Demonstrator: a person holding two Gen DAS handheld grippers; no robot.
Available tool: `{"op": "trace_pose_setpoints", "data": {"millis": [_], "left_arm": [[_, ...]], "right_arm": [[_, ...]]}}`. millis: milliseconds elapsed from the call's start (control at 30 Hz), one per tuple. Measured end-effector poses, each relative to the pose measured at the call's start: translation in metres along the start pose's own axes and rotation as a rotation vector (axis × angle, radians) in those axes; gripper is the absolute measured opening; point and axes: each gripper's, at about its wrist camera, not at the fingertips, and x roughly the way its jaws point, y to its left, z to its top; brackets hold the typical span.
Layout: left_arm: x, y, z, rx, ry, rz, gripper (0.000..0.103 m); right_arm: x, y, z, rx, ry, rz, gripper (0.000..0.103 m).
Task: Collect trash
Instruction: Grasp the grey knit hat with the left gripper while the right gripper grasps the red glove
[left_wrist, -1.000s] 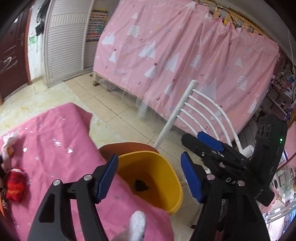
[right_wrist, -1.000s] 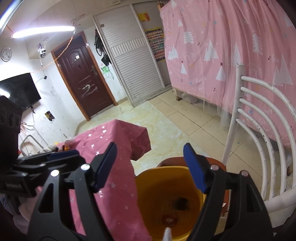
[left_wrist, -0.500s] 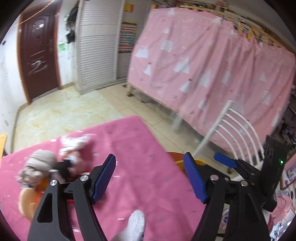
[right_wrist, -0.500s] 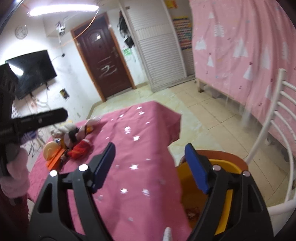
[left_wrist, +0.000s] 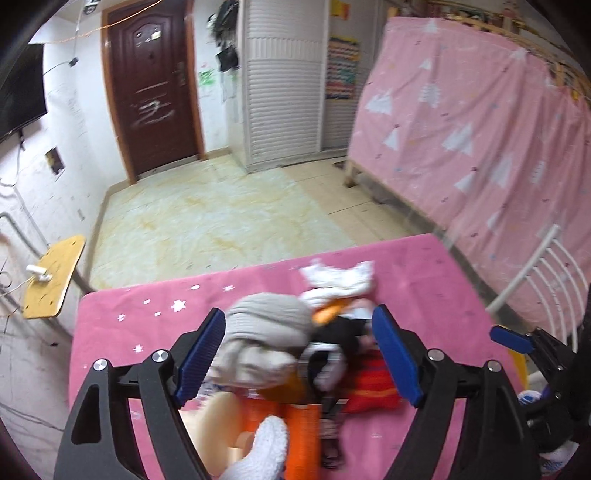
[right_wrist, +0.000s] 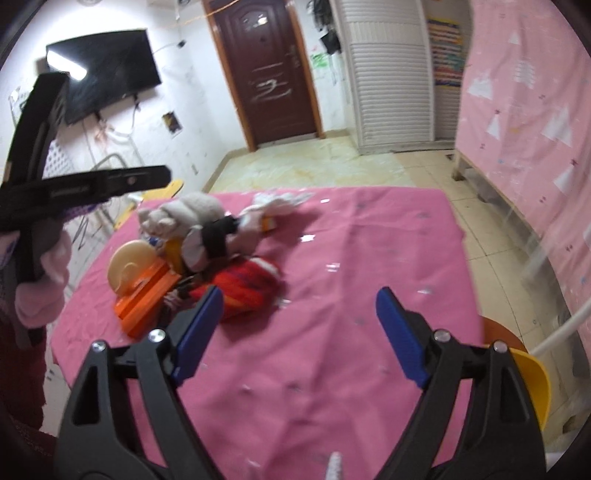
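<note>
A pile of trash lies on the pink star-print tablecloth (right_wrist: 332, 302): a grey cloth wad (left_wrist: 266, 325), a white crumpled rag (left_wrist: 338, 280), a red knitted piece (right_wrist: 243, 286), a black band (right_wrist: 216, 236), an orange box (right_wrist: 146, 301) and a cream tape roll (right_wrist: 127, 266). My left gripper (left_wrist: 299, 356) is open, hovering just above the pile with the grey wad and red piece between its fingers. My right gripper (right_wrist: 295, 334) is open and empty over bare cloth, right of the pile. The yellow bin (right_wrist: 532, 384) peeks past the table's right edge.
A white slatted chair (left_wrist: 546, 273) stands right of the table beside a pink curtain (left_wrist: 480, 122). A wooden stool (left_wrist: 53, 277) stands to the left. Tiled floor (left_wrist: 221, 221), a brown door (right_wrist: 269, 70) and a wall television (right_wrist: 107, 74) lie beyond.
Both grippers swung left from above the yellow bin back over the table. The left one now hangs over the pile. Both stayed open and empty.
</note>
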Motion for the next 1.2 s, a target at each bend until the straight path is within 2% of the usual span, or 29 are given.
{"op": "trace_pose_setpoints", "data": {"millis": [233,533,567,600,633,733,800,833,867,933,1000,1200], "left_arm": [[0.036,0.039,-0.006,-0.063,0.069,0.014,0.074],[0.077,0.051,-0.016,-0.120,0.166,-0.111,0.073],[0.080,0.049,-0.018,-0.127,0.168,-0.120,0.069],[0.080,0.050,-0.020,-0.132,0.168,-0.131,0.055],[0.079,0.048,-0.021,-0.134,0.168,-0.144,0.049],[0.073,0.043,-0.024,-0.130,0.151,-0.124,0.038],[0.066,0.043,-0.024,-0.146,0.136,-0.109,0.035],[0.062,0.045,-0.024,-0.152,0.124,-0.103,0.035],[0.059,0.047,-0.024,-0.153,0.116,-0.102,0.035],[0.048,0.048,-0.024,-0.158,0.097,-0.092,0.035],[0.040,0.051,-0.024,-0.157,0.087,-0.089,0.035],[0.010,0.051,-0.024,-0.157,0.048,-0.083,0.035]], "right_arm": [[0.035,0.031,0.010,-0.068,0.072,0.015,0.082],[0.072,0.044,0.011,-0.093,0.154,0.005,0.085],[0.074,0.045,0.011,-0.095,0.164,0.005,0.085],[0.077,0.046,0.011,-0.098,0.170,0.004,0.086],[0.079,0.048,0.012,-0.102,0.175,0.003,0.086],[0.086,0.051,0.013,-0.118,0.197,-0.007,0.086],[0.087,0.056,0.013,-0.138,0.196,-0.023,0.085],[0.086,0.058,0.013,-0.144,0.191,-0.027,0.072],[0.086,0.060,0.012,-0.147,0.194,-0.026,0.068],[0.083,0.062,0.011,-0.160,0.188,-0.038,0.048],[0.079,0.063,0.010,-0.159,0.186,-0.024,0.035],[0.051,0.065,0.001,-0.138,0.130,-0.001,0.029]]}}
